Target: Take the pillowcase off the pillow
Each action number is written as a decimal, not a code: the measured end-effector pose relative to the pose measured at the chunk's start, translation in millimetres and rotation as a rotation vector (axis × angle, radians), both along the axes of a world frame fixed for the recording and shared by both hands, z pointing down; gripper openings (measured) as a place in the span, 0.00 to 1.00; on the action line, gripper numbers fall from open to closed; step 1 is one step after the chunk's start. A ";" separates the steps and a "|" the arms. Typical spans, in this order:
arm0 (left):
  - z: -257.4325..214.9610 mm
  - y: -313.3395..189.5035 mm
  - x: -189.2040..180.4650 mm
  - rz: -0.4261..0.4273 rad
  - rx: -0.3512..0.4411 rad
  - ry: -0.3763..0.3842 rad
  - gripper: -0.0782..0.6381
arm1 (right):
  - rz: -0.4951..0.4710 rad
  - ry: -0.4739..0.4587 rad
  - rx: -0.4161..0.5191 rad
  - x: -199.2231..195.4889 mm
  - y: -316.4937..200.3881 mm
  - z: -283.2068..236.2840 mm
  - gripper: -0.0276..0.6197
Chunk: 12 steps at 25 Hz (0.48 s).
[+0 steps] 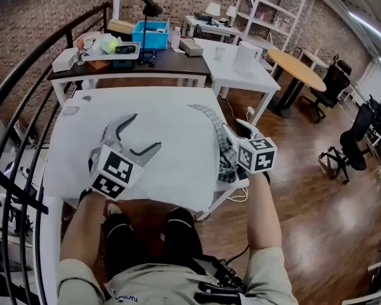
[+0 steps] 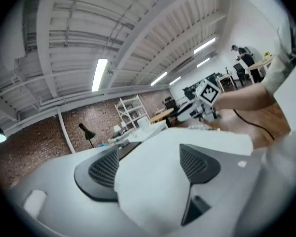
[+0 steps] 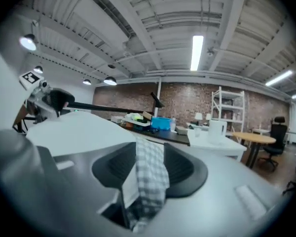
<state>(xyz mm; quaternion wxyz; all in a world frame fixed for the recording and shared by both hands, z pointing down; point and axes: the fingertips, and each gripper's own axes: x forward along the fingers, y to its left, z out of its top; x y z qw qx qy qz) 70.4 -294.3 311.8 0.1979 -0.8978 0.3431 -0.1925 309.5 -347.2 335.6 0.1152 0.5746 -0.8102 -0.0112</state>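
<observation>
Two hand-held grippers flank a plump, smooth white pillow [image 1: 171, 132] lying on the white surface [image 1: 63, 170]. The left hand-held gripper [image 2: 150, 164] is released, its ribbed dark pads [image 2: 104, 169] wide apart astride the pillow. The right hand-held gripper [image 3: 150, 162] is released too, with the limp checked pillowcase [image 3: 150, 179] draped between its pads at the pillow's right edge. Far behind, a blue bin [image 1: 150, 33] sits on a cluttered dark desk [image 1: 171, 61].

Office-like lab: brick walls [image 1: 44, 11], desks [image 1: 171, 61], shelving [image 1: 270, 8] (swivel chairs [image 1: 352, 146] too).

Ceiling tube lights [image 3: 197, 52] are glowing at upper centre, lighting the room evenly. Fisheye distortion is bending lines near the edges; both gripper views' corners are showing black, their foregrounds blurring.
</observation>
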 end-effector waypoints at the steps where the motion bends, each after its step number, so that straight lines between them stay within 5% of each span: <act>1: 21.9 -14.9 5.7 -0.017 -0.059 -0.050 0.64 | -0.015 -0.009 -0.030 -7.2 -15.7 4.2 0.31; 6: 78.2 -25.7 16.3 0.002 -0.268 -0.052 0.56 | -0.035 0.052 -0.167 -20.4 -68.3 44.4 0.31; 7: 82.3 -21.9 16.5 0.018 -0.280 -0.044 0.51 | -0.044 0.064 -0.185 -21.1 -73.6 50.3 0.30; 9: 86.7 -13.0 16.4 0.049 -0.278 -0.030 0.42 | -0.030 0.099 -0.195 -16.8 -82.0 54.9 0.06; 12: 81.6 -2.4 8.1 0.063 -0.194 0.014 0.27 | 0.145 0.162 -0.140 16.5 -100.6 44.3 0.06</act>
